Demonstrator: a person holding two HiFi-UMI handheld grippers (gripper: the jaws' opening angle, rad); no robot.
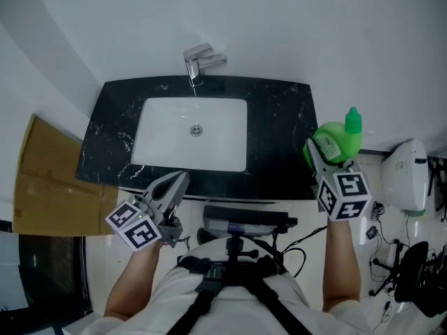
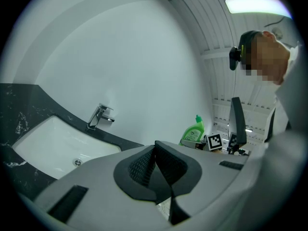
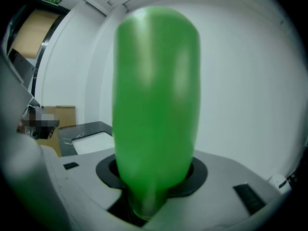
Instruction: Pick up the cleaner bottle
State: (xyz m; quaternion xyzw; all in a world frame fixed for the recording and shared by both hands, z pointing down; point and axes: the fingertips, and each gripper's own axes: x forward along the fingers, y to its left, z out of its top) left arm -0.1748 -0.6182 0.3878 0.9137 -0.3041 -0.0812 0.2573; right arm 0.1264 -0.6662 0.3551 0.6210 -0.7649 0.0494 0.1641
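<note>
Head view shows the black marbled tabletop (image 1: pixel 279 138) with its white sink (image 1: pixel 192 142); off its right end the cleaner bottle (image 1: pixel 335 139) is in the air, clamped in the jaws of the right gripper (image 1: pixel 316 152), while the left gripper (image 1: pixel 181 180), near the sink's near edge, has its jaws together on nothing. Slipping looks the main risk: the body is smooth and rounded, so a tilt or a slackened squeeze could let it swing or drop. It is bright green, glossy and plump, with a green cap and a pale label.
</note>
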